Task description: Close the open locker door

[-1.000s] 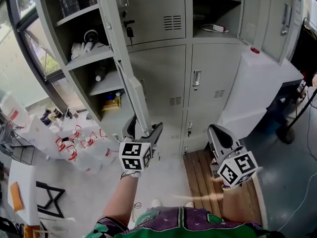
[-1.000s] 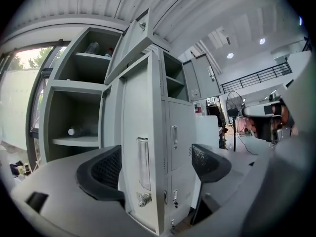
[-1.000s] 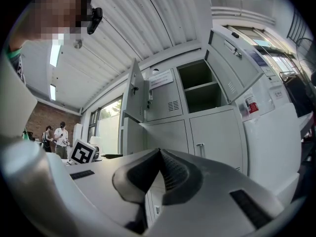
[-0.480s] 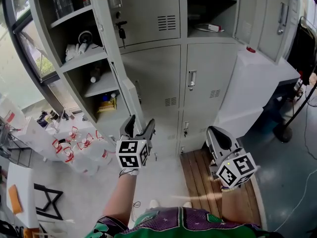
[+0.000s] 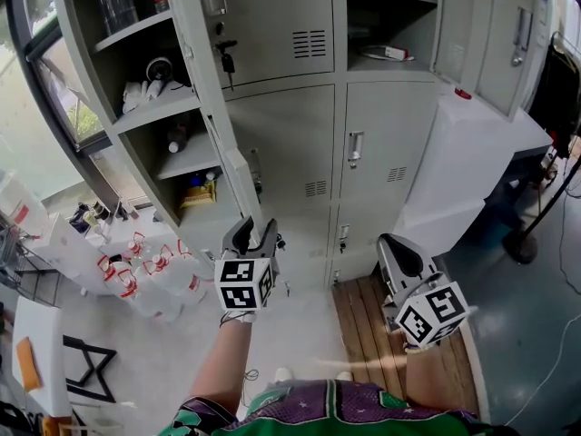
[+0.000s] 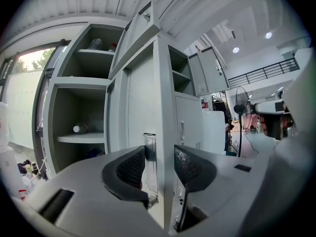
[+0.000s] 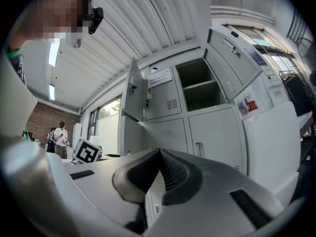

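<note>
Locker bank [image 5: 300,153]: grey metal, standing against the wall; the compartments at its left end are uncovered, with shelves of bottles and jars.
Open locker door [image 5: 241,180]: swung out from the bank toward the person, seen edge-on; a key [image 5: 228,62] hangs from its lock higher up.
Wooden platform [image 5: 363,325]: on the floor at the foot of the lockers, below the right arm.
Left hand-held gripper [image 5: 254,232]: at the door's lower edge; its jaws have just been closing and now sit partly closed, one pad on each face of the door.
Right hand-held gripper [image 5: 392,243]: held above the platform, well apart from the door; jaws pressed together with nothing between them.
</note>
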Tool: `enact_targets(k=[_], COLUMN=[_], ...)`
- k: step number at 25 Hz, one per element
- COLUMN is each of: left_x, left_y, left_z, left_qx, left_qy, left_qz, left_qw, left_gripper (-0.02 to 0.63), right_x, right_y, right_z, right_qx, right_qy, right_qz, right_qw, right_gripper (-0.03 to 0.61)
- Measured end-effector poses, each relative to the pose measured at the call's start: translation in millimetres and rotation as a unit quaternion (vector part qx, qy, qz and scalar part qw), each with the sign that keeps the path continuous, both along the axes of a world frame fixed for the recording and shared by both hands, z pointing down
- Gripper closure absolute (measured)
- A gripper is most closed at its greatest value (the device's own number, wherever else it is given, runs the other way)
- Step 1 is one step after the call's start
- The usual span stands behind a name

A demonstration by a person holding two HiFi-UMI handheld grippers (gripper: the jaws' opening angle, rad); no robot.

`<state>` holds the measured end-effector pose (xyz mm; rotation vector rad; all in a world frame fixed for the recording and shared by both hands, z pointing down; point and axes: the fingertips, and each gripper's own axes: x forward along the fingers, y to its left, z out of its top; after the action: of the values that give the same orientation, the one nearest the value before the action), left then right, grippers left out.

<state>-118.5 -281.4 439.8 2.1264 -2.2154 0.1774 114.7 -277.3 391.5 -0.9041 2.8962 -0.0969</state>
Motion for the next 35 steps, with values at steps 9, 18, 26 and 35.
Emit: enact_targets(k=[9,18,26,35], left_x=[-20,-59,-110,-150], left_y=[22,47,70,82], left_z=[0,-1,-2,-3], left_qx=[0.0,0.001,-0.002,0.004], left_qy=[0.004,0.003,0.004,0.001], left_qz=[-0.009,-0.041,-0.069,-0.076], left_qw=[0.9999,0.9991,0.9976,0.9971], left_gripper=[0.443,0.486,0.517,0.505], right_x=[-29,-70,-122,-163], right_y=[5,11,28,39], right_z=[1,4,0,-3], right_qx=[-0.005,-0.014,-0.007,-0.011], right_qy=[-0.002,0.0,0.002,0.0], right_qz=[-0.019,-0.044,-0.078,-0.076], right_qw=[1.0,0.999,0.997,0.997], right_gripper=[0.572,0.572,0.572,0.572])
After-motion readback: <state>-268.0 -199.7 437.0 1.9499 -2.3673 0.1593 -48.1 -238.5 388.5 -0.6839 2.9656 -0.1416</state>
